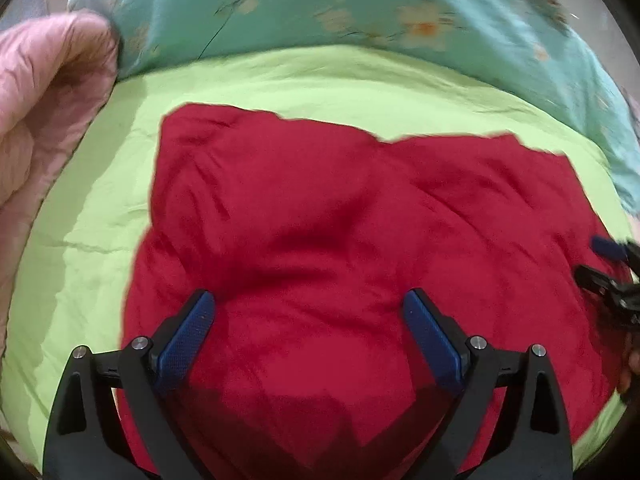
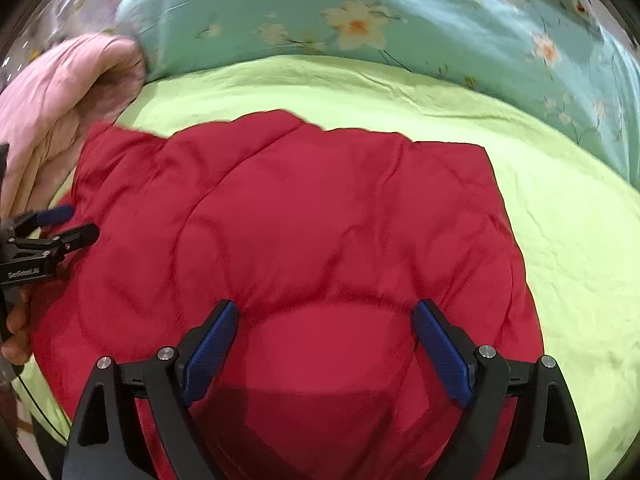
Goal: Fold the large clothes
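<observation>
Left wrist view: a red padded jacket [image 1: 340, 248] lies spread on a lime-green bedsheet [image 1: 92, 220], filling the centre of the frame. The left gripper [image 1: 310, 322] sits over its near half, jaws wide apart and gripping nothing. A pink quilted garment [image 1: 44, 100] is bunched at 10 o'clock; a teal floral duvet [image 1: 320, 12] runs across 12 o'clock. The right gripper [image 1: 604, 264] enters at 3 o'clock, its fingers apart.

Right wrist view: the same jacket [image 2: 320, 220] lies beneath the right gripper [image 2: 326, 326], also wide open and empty. The left gripper [image 2: 68, 222] shows at 9 o'clock beside the jacket's left edge, with the pink garment [image 2: 60, 96] just beyond it. Bare sheet [image 2: 560, 220] runs from 1 to 4 o'clock.

The likely trouble: puffy filling could spring out of a shallow pinch, or a fold swung toward 9 o'clock could catch the pink garment. The freest room appears to lie at the right edge and along the sheet strip before the duvet [image 2: 400, 12].
</observation>
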A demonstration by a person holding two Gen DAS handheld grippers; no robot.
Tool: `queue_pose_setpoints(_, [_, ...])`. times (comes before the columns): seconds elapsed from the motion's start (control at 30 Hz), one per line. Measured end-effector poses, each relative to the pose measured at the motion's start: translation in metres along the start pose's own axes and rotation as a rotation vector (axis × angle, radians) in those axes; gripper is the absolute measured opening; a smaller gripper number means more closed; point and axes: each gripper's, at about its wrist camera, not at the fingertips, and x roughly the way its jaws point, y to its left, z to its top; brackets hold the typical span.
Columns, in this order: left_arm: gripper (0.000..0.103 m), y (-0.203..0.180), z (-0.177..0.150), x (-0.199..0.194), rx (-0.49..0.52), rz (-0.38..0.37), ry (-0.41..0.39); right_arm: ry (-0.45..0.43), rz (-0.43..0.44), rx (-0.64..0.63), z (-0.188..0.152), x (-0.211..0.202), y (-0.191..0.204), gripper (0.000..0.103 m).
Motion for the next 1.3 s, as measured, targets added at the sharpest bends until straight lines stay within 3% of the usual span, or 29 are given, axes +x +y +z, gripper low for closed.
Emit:
queue_pose_setpoints(0.17, [0.098, 0.038, 0.019, 0.038, -0.136, -0.026, 0.072, 0.018, -0.003, 0.126, 0.012, 0.020, -0.032, 0.090])
queue_pose_setpoints(0.4, [0.101, 0.072, 0.024, 0.067, -0.303, -0.022, 0.088, 0.003, -0.004, 0.273, 0.011, 0.039, -0.066, 0.090])
queue_pose_setpoints(0.6, [0.101, 0.079, 0.023, 0.077, -0.339, -0.001, 0.083, 0.008, 0.003, 0.404, 0.002, 0.048, -0.095, 0.090])
queue_pose_setpoints(0.73, [0.100, 0.084, 0.022, 0.056, -0.345, 0.015, 0.032, 0.000, 0.007, 0.455, 0.000, 0.042, -0.104, 0.088])
queue_pose_setpoints(0.93, [0.100, 0.077, 0.004, -0.008, -0.301, -0.027, -0.081, -0.124, 0.061, 0.486, -0.020, -0.017, -0.108, 0.086])
queue_pose_setpoints(1.1, [0.100, 0.053, -0.035, -0.052, -0.230, -0.093, -0.110, -0.171, 0.100, 0.365, -0.045, -0.067, -0.077, 0.087])
queue_pose_setpoints(1.3, [0.100, 0.027, -0.088, -0.091, -0.130, -0.203, -0.126, -0.159, 0.116, 0.226, -0.093, -0.101, -0.033, 0.088])
